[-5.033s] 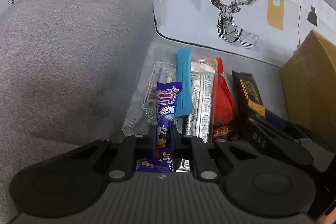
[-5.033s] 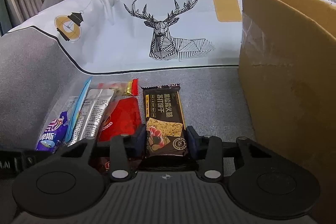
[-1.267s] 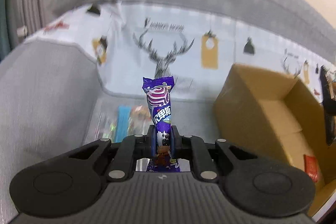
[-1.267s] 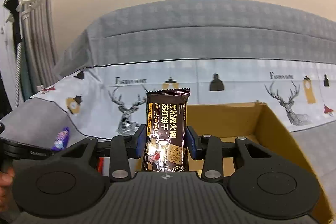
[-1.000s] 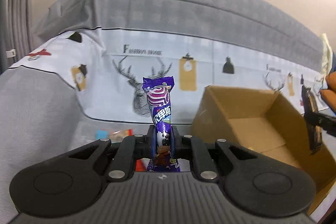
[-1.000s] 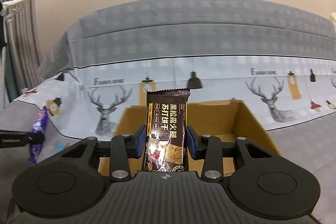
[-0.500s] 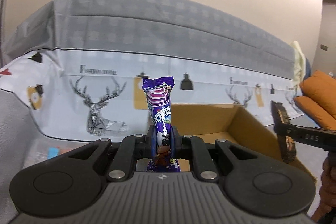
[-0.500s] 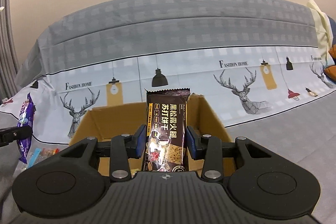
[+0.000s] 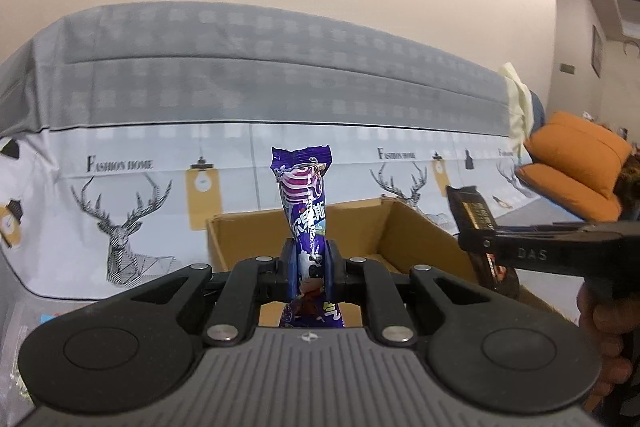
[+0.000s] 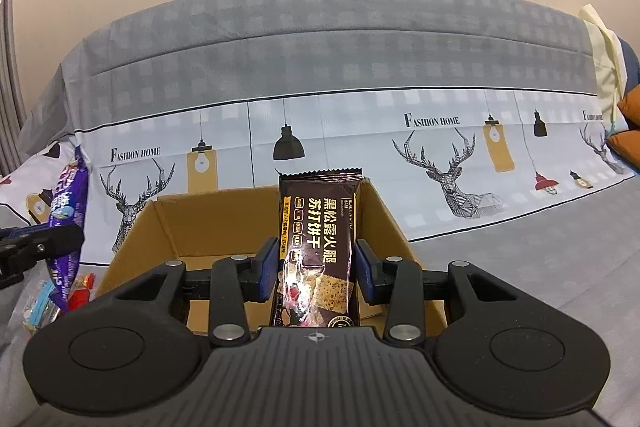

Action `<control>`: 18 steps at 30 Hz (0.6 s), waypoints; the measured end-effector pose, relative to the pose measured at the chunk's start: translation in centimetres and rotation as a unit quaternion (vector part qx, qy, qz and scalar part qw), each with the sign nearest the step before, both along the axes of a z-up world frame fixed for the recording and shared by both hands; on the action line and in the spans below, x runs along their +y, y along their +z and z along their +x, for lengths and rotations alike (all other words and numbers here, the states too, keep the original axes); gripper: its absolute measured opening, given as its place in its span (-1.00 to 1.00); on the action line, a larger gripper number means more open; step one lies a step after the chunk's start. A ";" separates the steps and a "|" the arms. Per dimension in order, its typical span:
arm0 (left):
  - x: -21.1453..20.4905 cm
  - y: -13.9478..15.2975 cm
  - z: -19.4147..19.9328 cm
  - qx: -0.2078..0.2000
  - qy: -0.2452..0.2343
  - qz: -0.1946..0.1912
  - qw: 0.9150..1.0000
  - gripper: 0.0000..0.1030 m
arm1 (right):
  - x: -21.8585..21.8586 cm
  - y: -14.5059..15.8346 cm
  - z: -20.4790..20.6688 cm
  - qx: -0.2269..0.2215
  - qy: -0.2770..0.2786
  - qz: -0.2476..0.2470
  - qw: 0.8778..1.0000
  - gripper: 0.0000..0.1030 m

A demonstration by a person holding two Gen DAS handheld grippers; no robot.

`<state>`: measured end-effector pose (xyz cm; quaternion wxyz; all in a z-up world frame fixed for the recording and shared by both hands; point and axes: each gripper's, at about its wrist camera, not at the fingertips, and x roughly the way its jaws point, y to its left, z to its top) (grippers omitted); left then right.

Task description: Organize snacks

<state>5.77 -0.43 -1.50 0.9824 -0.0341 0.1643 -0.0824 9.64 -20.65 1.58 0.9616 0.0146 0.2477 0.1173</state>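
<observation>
A: What is hidden or cut off at the left?

B: A few loose snacks (image 10: 44, 301) are seen at the far left, blurred and partly covered by the left gripper (image 9: 309, 269), which is clamped on a purple candy packet (image 9: 305, 203). The packet's lower end is hidden behind the gripper body.

A: And the surface, the room?

B: A grey sofa (image 10: 520, 267) is draped with a deer-print cover (image 10: 440, 147); a plain wall is seen behind, orange cushions (image 9: 576, 167) at the right.

A: How are the snacks pointed?

B: Both are held upright, long axis vertical, above an open cardboard box (image 10: 208, 223). The dark cracker pack (image 10: 318, 247) is pinched in the right gripper (image 10: 317, 269), its bottom edge cut off.
</observation>
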 end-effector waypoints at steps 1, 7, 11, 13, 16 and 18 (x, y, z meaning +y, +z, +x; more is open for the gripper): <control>-0.2 -0.1 0.0 -0.001 -0.005 0.002 1.000 -0.73 | 0.0 0.0 0.0 0.000 0.000 -0.001 1.000 -0.18; -1.3 -0.3 -0.1 -0.007 -0.022 0.016 1.000 -0.73 | 0.2 0.0 0.0 0.001 0.000 -0.006 1.000 -0.18; -1.7 -0.4 -0.1 -0.008 -0.028 0.018 0.999 -0.73 | 0.3 0.1 0.0 0.000 0.000 -0.010 1.000 -0.18; -1.8 -0.4 0.0 -0.008 -0.030 0.018 0.999 -0.73 | 0.3 0.1 0.0 0.001 0.000 -0.011 1.000 -0.18; -1.9 -0.5 -0.1 -0.009 -0.032 0.019 0.999 -0.73 | 0.4 0.1 0.0 0.001 -0.001 -0.013 1.000 -0.18; -1.9 -0.5 0.0 -0.007 -0.034 0.020 0.999 -0.73 | 0.4 0.1 -0.1 0.001 -0.001 -0.013 1.000 -0.18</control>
